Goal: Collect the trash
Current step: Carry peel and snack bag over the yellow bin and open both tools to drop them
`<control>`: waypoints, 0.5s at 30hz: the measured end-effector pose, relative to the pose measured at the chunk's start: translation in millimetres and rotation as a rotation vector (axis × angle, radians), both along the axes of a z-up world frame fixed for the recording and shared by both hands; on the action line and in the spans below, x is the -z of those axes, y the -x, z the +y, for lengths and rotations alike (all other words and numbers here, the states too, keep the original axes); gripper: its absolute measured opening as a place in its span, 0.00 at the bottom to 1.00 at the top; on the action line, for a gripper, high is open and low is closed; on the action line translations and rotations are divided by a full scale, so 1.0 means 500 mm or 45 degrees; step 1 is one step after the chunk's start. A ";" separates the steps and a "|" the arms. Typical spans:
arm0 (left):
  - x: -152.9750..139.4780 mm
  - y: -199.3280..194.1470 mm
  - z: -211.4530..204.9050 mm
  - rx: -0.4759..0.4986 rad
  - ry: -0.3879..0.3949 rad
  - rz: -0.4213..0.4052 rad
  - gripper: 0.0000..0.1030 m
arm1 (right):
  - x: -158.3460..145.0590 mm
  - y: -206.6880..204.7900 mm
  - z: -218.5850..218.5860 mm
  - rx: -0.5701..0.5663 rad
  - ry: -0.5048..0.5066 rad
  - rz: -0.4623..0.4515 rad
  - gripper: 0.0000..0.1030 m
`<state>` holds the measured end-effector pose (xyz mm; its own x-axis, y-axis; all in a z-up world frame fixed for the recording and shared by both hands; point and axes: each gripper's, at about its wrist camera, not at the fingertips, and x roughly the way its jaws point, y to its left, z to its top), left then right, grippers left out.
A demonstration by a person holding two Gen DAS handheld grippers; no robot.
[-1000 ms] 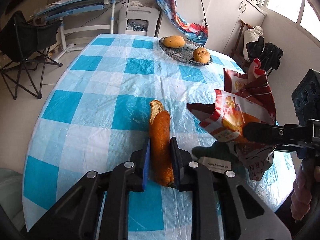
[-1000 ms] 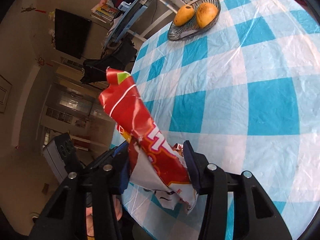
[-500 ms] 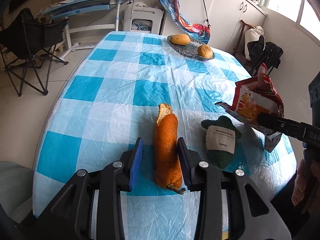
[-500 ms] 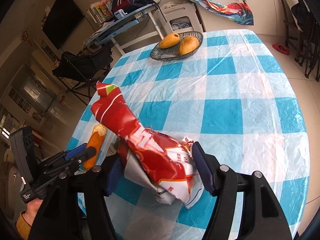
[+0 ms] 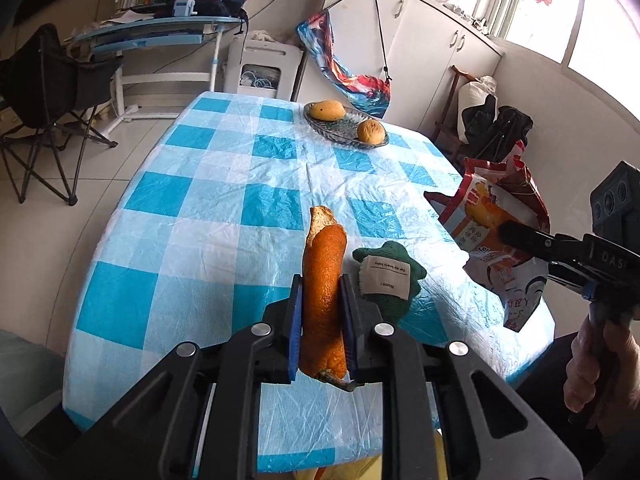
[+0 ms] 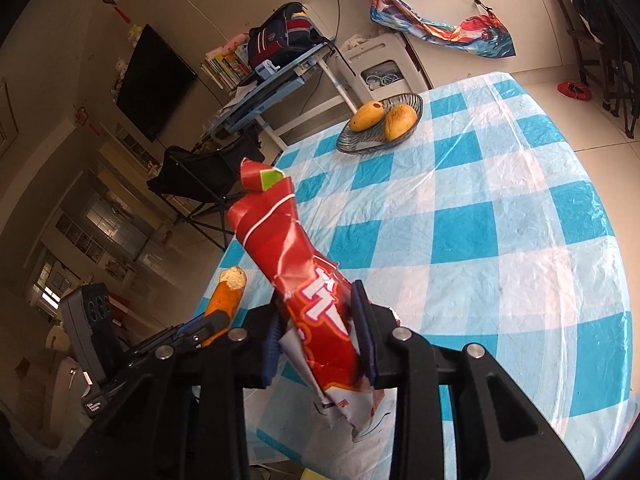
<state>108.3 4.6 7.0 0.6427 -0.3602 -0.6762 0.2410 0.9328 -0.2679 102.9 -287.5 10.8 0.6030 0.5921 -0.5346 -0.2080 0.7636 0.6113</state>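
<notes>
An orange peel (image 5: 323,280) is clamped between the blue pads of the left hand-held gripper (image 5: 322,300), raised above the checked surface (image 5: 224,216). A crumpled red snack bag (image 6: 316,300) is gripped by the right hand-held gripper (image 6: 320,316). Only in the left wrist view is a green labelled cloth (image 5: 386,280) seen on the surface beside the peel. A glass dish (image 6: 416,102) with two fruits is shown in both views.

Bright daylight floods in from the windows (image 5: 576,20) at upper right, overexposing the panes and casting sheen on the plastic tablecloth (image 5: 224,216). Fisheye distortion bends walls and floor, with dark vignetting at every corner. The hallway (image 6: 68,240) in the right wrist view sits dim and soft.
</notes>
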 end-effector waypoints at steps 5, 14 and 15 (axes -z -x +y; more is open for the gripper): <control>0.002 0.033 0.004 0.001 0.008 0.003 0.16 | 0.003 0.040 -0.001 -0.028 -0.118 0.013 0.32; 0.003 0.086 0.008 0.016 0.012 0.005 0.16 | 0.038 0.091 0.000 -0.088 -0.336 0.117 0.32; 0.003 0.092 0.010 0.018 0.016 0.006 0.16 | 0.042 0.096 0.002 -0.093 -0.348 0.130 0.32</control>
<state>62.5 9.7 5.3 0.6345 -0.3778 -0.6744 0.2531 0.9259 -0.2805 54.8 -286.7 -9.9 0.5044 0.7624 -0.4054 -0.1831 0.5533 0.8126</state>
